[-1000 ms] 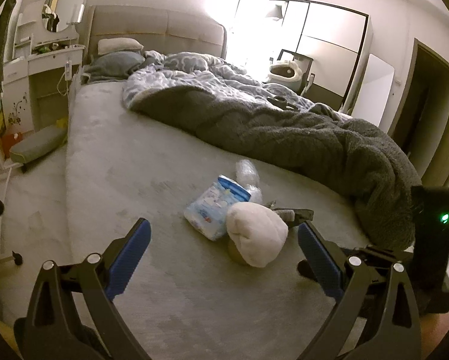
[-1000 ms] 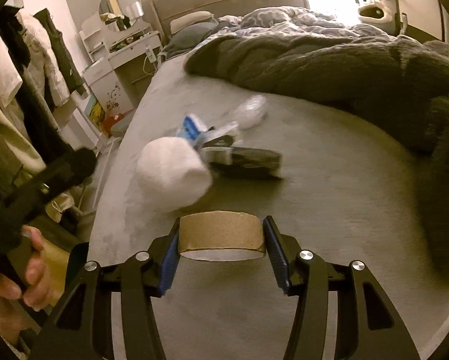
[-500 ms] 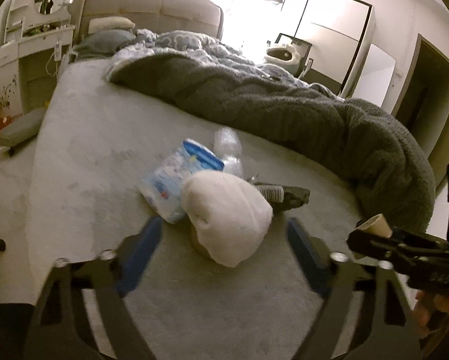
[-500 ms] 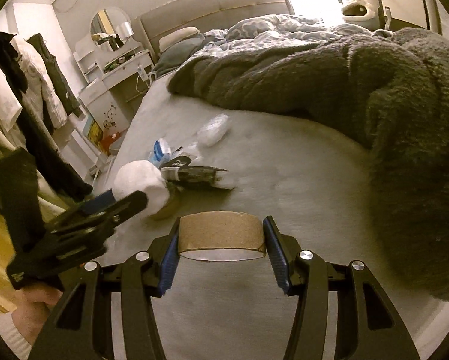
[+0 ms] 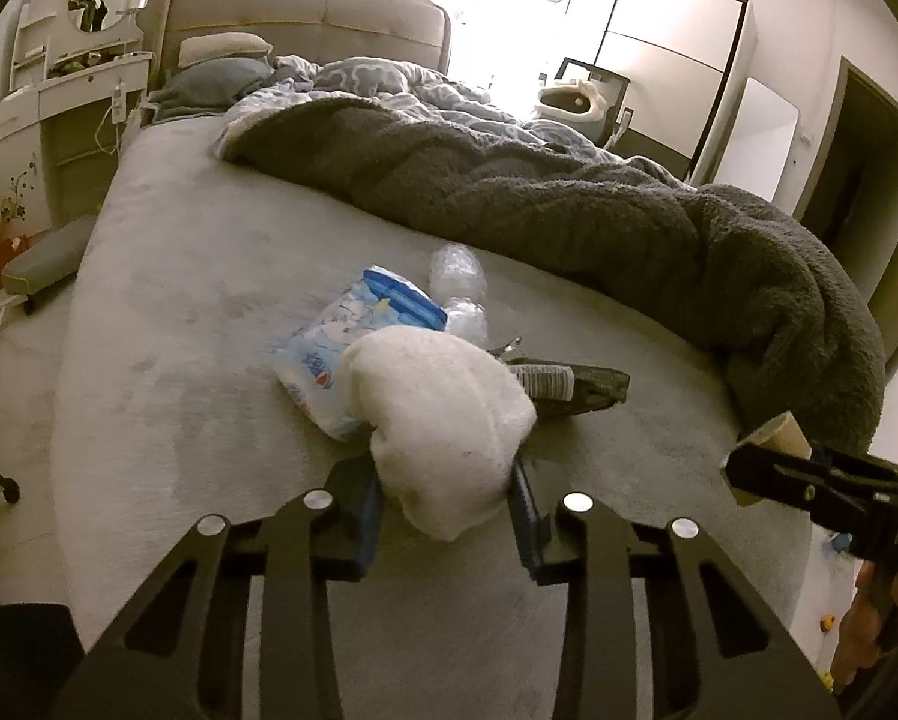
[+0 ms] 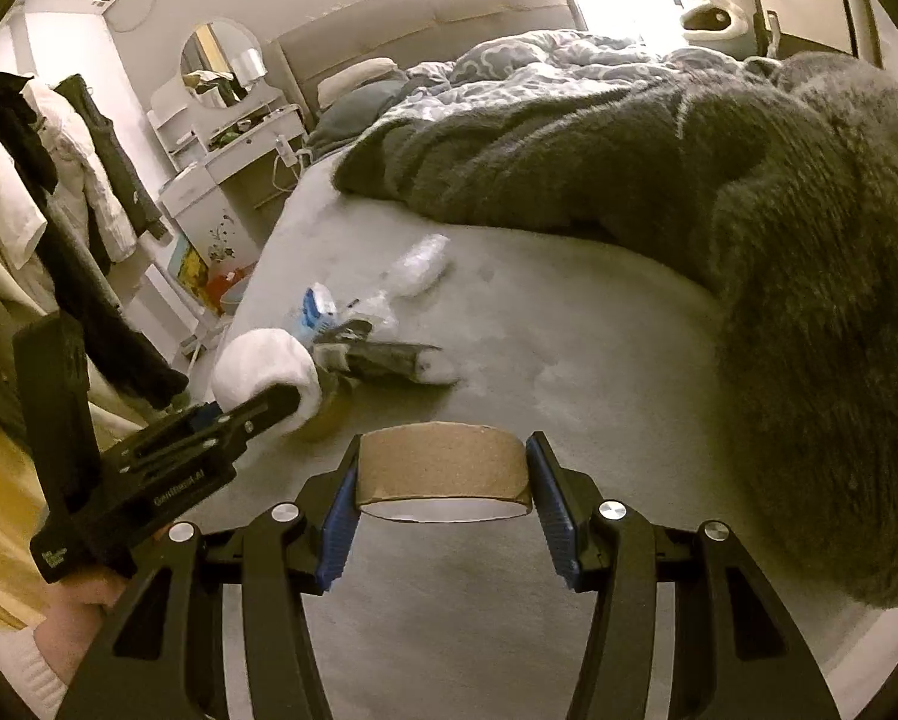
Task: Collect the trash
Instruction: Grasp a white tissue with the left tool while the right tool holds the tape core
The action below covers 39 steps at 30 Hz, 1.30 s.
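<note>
Left claw (image 5: pixel 446 510) has just been closing its jaws, and its blue pads now press both sides of a white crumpled tissue wad (image 5: pixel 443 420) lying on the grey bed (image 5: pixel 179 312). Right claw (image 6: pixel 443 498), to the right and near, is clamped on a brown cardboard tape core (image 6: pixel 443 465). Just beyond the wad lie a blue-and-white wipes packet (image 5: pixel 359 324), a dark wrapper (image 5: pixel 569 384) and a crushed clear plastic bottle (image 5: pixel 458 276). Farther off, a dark grey fleece blanket (image 5: pixel 569 210) is heaped across the bed's right side.
</note>
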Tool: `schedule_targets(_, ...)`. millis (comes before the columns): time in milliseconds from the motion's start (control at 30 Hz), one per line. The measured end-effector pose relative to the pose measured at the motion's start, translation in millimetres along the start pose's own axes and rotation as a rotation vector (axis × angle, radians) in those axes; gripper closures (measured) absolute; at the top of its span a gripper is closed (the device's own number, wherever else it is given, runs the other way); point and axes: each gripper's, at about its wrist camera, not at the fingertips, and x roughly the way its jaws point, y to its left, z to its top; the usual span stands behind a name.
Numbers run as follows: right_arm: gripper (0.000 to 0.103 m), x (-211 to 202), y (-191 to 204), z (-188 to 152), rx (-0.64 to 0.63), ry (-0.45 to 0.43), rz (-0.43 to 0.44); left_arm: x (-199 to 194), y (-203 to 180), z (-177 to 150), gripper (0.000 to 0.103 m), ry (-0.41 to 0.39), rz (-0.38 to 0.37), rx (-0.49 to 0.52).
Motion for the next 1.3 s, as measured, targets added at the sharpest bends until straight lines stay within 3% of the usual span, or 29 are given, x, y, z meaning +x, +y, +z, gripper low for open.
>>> schedule_targets(433, 0.05, 1.6, 39.4, 9.0, -0.022, -0.031, 0.047, -46.2, 10.3, -6.2, 0.066, -0.029, -0.011, 0.028)
schedule_targets(733, 0.05, 17.6, 64.2, 8.2, -0.016, -0.024, 0.059, -86.2, 46.4, -11.3, 0.066, -0.034, 0.033, 0.016)
schedule_targets(1067, 0.05, 28.5, 106.4, 3.9, -0.031, -0.021, 0.079, -112.5, 98.9, -30.0, 0.066, 0.016, 0.103, -0.028)
schedule_targets(1300, 0.05, 31.2, 147.9, -9.3, -0.083, -0.003, 0.097, -121.6, 138.0, -59.4, 0.066, 0.099, 0.143, -0.06)
